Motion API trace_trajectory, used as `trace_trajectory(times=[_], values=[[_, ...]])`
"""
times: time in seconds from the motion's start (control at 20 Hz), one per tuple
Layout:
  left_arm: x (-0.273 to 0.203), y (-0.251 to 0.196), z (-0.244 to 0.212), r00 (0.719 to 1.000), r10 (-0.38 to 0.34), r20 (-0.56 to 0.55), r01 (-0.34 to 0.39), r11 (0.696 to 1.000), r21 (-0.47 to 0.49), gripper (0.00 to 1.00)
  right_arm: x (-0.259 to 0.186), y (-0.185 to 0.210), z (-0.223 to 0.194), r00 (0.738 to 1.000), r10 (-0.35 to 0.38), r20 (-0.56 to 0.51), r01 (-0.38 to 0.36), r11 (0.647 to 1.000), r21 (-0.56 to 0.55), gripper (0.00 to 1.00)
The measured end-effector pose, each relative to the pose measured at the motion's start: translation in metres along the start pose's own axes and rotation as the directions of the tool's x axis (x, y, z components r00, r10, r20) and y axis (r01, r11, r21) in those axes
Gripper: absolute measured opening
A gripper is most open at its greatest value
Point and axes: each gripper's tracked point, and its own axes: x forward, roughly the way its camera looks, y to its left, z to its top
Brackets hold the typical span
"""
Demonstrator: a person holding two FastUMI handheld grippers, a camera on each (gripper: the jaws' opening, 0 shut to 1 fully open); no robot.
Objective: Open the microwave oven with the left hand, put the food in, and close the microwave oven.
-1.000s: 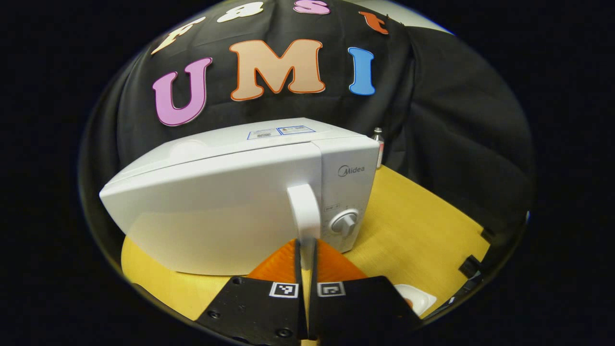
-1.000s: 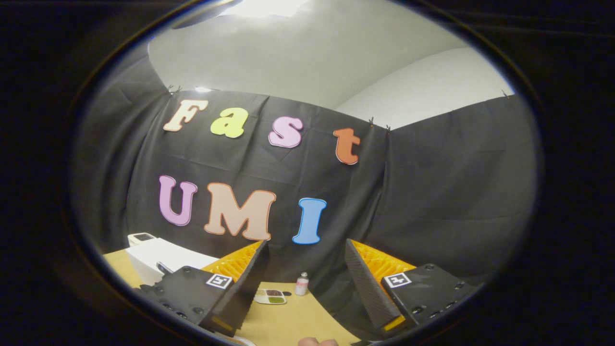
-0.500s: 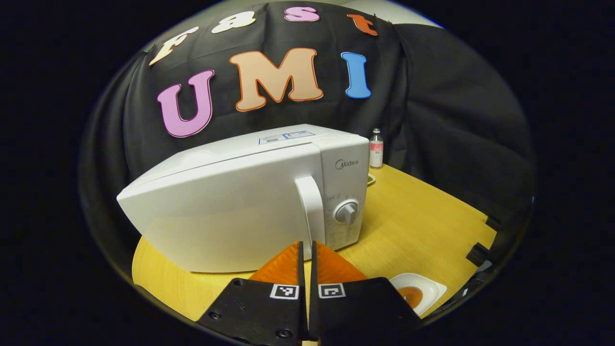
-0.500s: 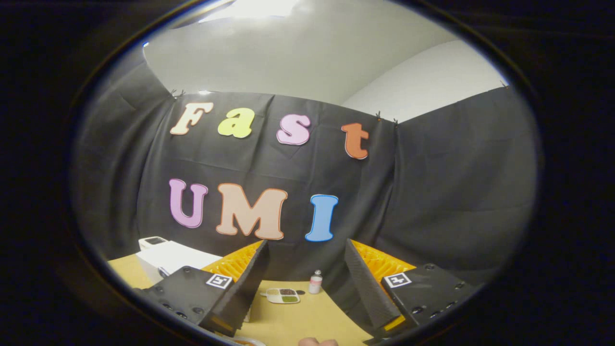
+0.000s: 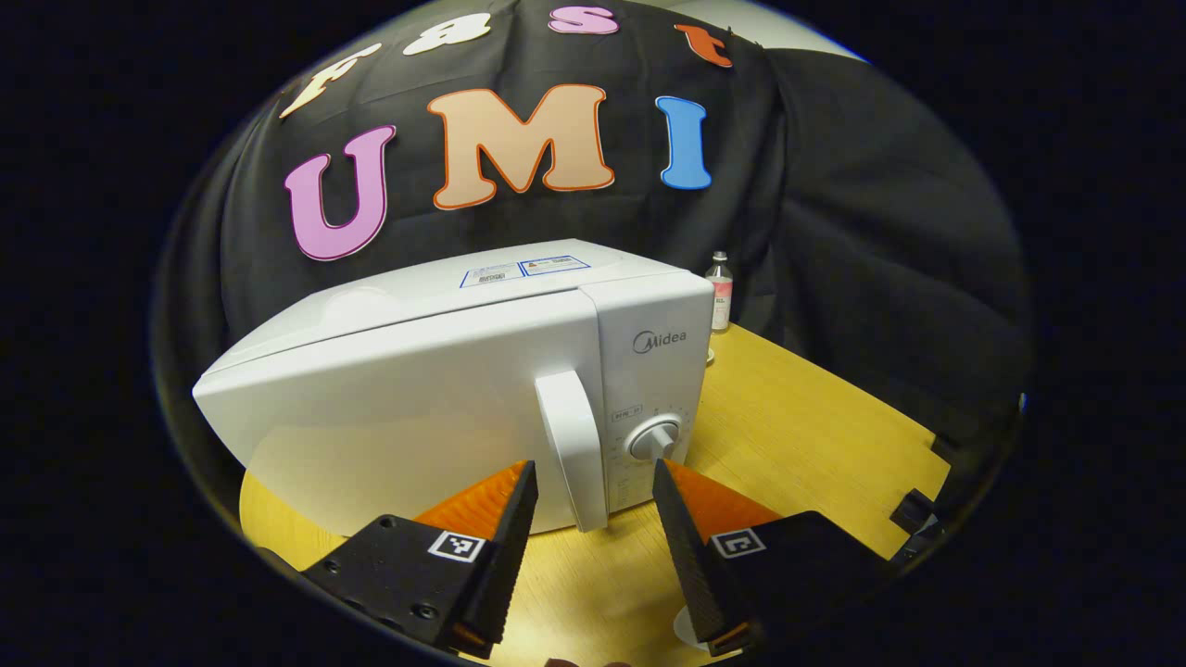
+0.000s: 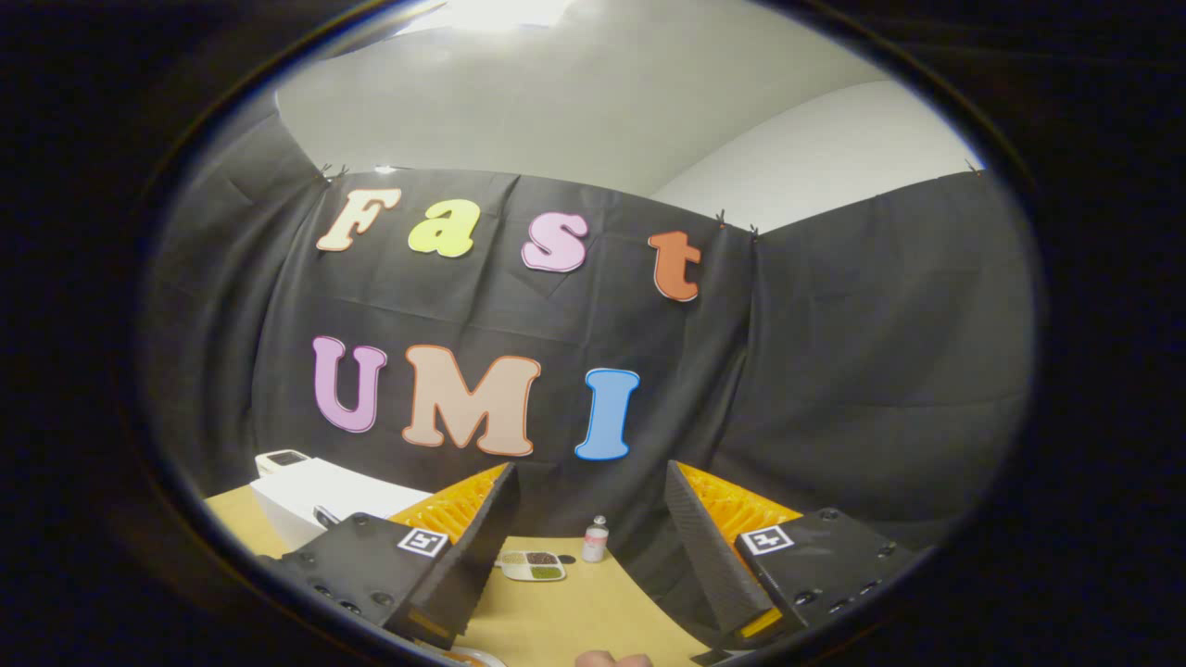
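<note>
The white microwave (image 5: 417, 408) stands on the yellow wooden table (image 5: 797, 426) with its door closed. Its upright white handle (image 5: 570, 445) shows in the gap between the fingers of my left gripper (image 5: 593, 468), which is open and close in front of it; neither finger presses on the handle. A sliver of a white dish (image 5: 684, 628) peeks out under the right finger. In the right gripper view, my right gripper (image 6: 590, 482) is open and holds nothing, raised and aimed at the booth wall, with the microwave (image 6: 315, 496) low on the left.
A round dial (image 5: 653, 438) sits right of the handle. A small bottle (image 5: 720, 292) stands at the table's back, also seen as the bottle (image 6: 594, 539) beside a small divided dish (image 6: 533, 565). A person's fingertip (image 6: 607, 660) shows at the bottom edge.
My left gripper has gone from shut to open and has moved in on the handle, which now sits between its fingers. The right gripper has only drifted slightly.
</note>
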Motion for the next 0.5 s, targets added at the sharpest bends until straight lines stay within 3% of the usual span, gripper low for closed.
trace_trajectory(times=[0.2,0.3,0.35,0.5], values=[[0.007,-0.007,0.003,1.0,-0.02,-0.002,0.019,0.999,-0.035,0.73,-0.004,-0.007,0.002,1.0,-0.015,0.003,0.015,1.0,-0.02,0.96],[0.011,0.005,0.005,1.0,0.024,-0.004,-0.024,1.0,-0.014,0.51,-0.005,-0.009,0.002,1.0,-0.019,-0.001,0.019,1.0,-0.02,0.96],[0.017,0.005,0.004,0.999,0.038,0.007,-0.038,0.998,-0.04,0.22,-0.006,-0.011,0.003,1.0,-0.024,0.001,0.024,0.999,-0.023,0.96],[0.011,0.003,0.005,1.0,0.003,0.011,-0.002,0.998,-0.058,0.1,-0.008,-0.017,0.007,0.999,-0.033,0.011,0.033,0.999,-0.03,0.96]])
